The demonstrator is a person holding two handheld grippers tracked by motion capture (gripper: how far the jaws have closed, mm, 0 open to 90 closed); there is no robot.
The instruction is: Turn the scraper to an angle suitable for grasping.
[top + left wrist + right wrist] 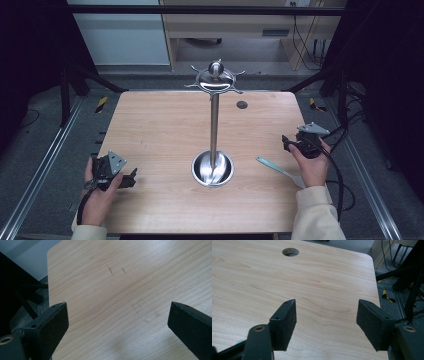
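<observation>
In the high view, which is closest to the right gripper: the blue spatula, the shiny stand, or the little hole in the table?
From the right gripper:
1. Blue spatula, just below it by the hand.
2. Hole, up and left.
3. Stand, table middle; about as far as the hole, too close to call.

Table [160, 125]: light wood, rounded corners, round hole [242, 105] near far right. On it: steel stand [213, 167] with hooks, at centre; pale blue spatula [280, 171], flat, near right edge.

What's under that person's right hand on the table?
A pale blue-grey utensil lies flat on the wooden table. Its narrow handle points toward the metal stand's round base. Its wider end runs under the right hand, so that end's shape stays hidden.
</observation>
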